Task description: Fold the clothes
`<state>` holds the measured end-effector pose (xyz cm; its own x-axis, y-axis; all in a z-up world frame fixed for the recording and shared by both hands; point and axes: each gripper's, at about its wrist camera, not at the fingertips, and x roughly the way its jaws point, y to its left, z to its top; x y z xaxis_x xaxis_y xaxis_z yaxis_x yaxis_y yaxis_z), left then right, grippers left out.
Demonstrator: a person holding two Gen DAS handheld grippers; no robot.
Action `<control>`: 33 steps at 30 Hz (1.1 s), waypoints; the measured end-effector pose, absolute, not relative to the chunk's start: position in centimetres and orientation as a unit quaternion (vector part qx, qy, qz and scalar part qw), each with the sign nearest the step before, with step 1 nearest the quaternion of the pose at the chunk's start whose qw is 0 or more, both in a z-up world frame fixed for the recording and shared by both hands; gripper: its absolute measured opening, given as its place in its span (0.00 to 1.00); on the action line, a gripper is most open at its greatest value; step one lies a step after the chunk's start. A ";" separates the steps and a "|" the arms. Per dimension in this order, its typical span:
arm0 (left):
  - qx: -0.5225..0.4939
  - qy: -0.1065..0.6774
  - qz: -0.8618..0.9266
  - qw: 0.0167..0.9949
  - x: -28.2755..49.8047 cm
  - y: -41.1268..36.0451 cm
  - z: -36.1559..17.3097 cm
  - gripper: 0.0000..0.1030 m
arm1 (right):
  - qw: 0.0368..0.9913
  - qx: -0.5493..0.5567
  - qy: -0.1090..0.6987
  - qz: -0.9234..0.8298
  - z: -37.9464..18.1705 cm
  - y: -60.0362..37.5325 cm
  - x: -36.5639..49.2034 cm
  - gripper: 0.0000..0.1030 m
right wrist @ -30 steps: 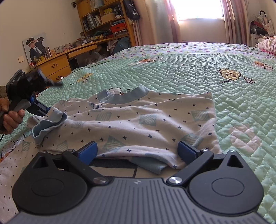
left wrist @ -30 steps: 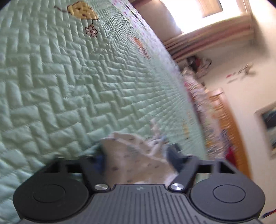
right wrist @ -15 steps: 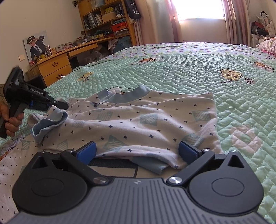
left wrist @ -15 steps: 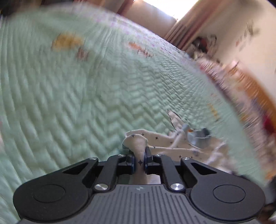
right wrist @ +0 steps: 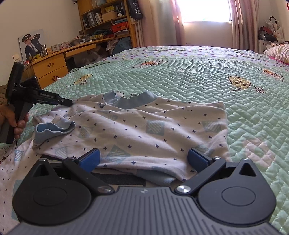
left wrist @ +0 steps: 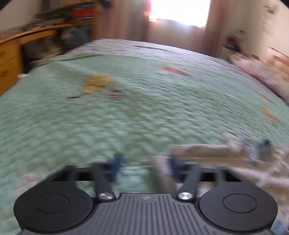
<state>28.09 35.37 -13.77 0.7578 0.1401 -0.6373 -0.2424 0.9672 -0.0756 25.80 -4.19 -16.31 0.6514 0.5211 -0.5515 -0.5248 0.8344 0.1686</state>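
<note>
Here the right gripper (right wrist: 142, 160) stands with its jaws spread wide, the two blue pads (right wrist: 90, 159) resting on the near hem of the shirt (right wrist: 137, 130) without clamping it. The shirt is white with small dark stars and pale blue squares; it lies spread on the bed (right wrist: 225, 101), collar (right wrist: 130, 101) toward the far side, with a pale blue cuff (right wrist: 54, 129) folded up on its left part. The left gripper (right wrist: 67, 102), seen from the right wrist view, is held by a hand (right wrist: 10, 117) at the left edge, and its tip touches the shirt near the collar; from this side the gap between its fingers cannot be judged. In the left wrist view, which is heavily blurred, the left gripper (left wrist: 144, 164) shows its fingers set apart with green quilt visible between them, and a strip of pale cloth lies against the right finger (left wrist: 176, 165); whether that finger presses the cloth cannot be told. The bed carries a green quilted cover with embroidered insects (right wrist: 239, 84). Beyond it stand a wooden desk (right wrist: 52, 67), bookshelves (right wrist: 106, 18) and a curtained window (right wrist: 206, 10).
</note>
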 end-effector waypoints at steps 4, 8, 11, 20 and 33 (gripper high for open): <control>-0.080 0.298 0.151 0.939 24.8 35.8 -11.1 0.75 | 0.909 0.002 0.300 0.290 -16.3 -4.3 25.9 1.00; -0.061 0.271 0.005 0.961 20.3 29.7 -8.2 0.74 | 0.909 0.008 0.298 0.292 -16.3 -4.5 26.0 1.00; -0.103 0.286 -0.161 0.939 18.3 24.2 -8.5 0.79 | 0.909 0.013 0.297 0.293 -16.3 -4.6 26.0 1.00; -0.084 0.333 -0.085 0.935 18.4 21.7 -11.6 0.60 | 0.906 0.047 0.293 0.300 -16.6 -5.5 26.0 1.00; -0.157 0.253 0.002 0.955 15.3 23.9 -9.2 1.00 | 0.906 0.058 0.290 0.302 -16.6 -5.9 26.2 1.00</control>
<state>15.30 23.93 -9.17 0.8718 -0.0751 -0.4840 -0.0835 0.9509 -0.2979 26.19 -5.89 -16.61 0.6496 0.5812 -0.4901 -0.5146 0.8107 0.2793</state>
